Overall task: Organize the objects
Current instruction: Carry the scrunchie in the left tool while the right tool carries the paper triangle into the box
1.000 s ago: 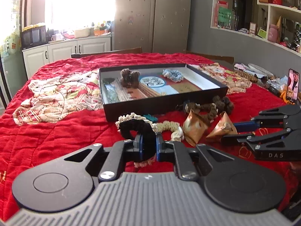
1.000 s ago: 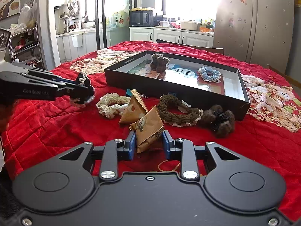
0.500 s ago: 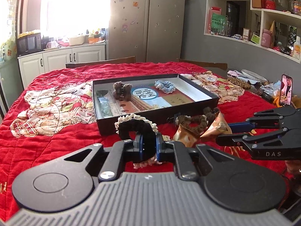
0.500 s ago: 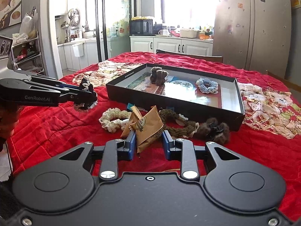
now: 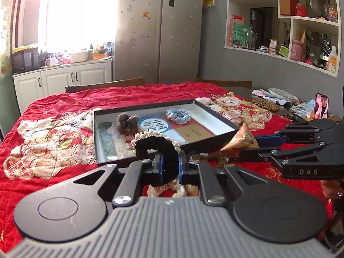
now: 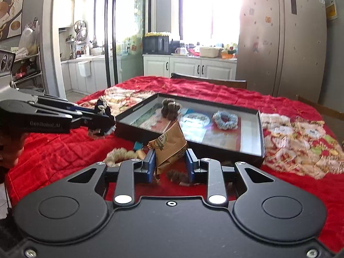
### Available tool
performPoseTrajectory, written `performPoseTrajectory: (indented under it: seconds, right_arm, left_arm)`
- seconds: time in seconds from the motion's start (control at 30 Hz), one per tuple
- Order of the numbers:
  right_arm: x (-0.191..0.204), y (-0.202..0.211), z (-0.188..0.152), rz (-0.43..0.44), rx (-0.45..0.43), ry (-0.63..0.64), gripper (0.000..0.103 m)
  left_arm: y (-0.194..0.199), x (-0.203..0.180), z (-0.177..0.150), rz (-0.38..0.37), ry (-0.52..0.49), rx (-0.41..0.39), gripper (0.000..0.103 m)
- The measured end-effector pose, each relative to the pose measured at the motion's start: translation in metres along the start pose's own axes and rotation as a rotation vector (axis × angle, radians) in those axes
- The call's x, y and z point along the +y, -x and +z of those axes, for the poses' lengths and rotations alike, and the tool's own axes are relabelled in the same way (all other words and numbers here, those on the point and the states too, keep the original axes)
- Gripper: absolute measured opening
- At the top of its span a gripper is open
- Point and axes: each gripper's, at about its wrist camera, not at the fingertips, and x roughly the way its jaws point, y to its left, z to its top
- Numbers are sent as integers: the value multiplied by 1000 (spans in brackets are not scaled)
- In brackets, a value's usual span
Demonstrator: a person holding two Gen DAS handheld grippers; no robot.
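A red quilted cloth with patchwork bear panels (image 5: pixel 53 137) covers the counter, which stands in a kitchen with grey walls. Behind it are a tall silver fridge (image 5: pixel 159 30) dotted with small stickers, white lower cabinets (image 5: pixel 62 79) under a bright window, and a dark microwave (image 6: pixel 155 44). White open wall shelves (image 5: pixel 309 21) to the right hold jars, cups and boxes; a phone (image 5: pixel 321 106) stands upright near the counter's right edge.

On the cloth lies a shallow black cardboard box tray (image 6: pixel 261 133) with a printed floor. Inside it rest a fuzzy brown hair clip (image 6: pixel 169 108) and a pale blue knitted scrunchie (image 6: pixel 225 119), well apart.

The left tongs (image 5: pixel 169 164) are squeezed tight on a black velvet scrunchie with cream lace trim (image 5: pixel 154 144), held in the air in front of the tray's near wall. The right tongs (image 6: pixel 169 163) are part closed, their pads pressing a brown triangular paper packet (image 6: pixel 168 147), held clear of the cloth just before the tray.

Below them on the cloth lie a cream crocheted scrunchie (image 6: pixel 120 153) and a small teal piece (image 6: pixel 137 145); darker fuzzy bits lie under the right tongs, too hidden to name.
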Motion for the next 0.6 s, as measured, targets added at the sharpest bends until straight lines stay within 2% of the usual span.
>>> performPoseTrajectory:
  seconds: [0.4,0.6]
  right_arm:
    - [-22,-13,25,-31,-50,-59,28]
    - [-33,-24,39,-62,-63,-61,28]
  left_arm:
    - [-23,6,19,-23,48,8,15]
    - [-39,6,32,-6,30,4,15]
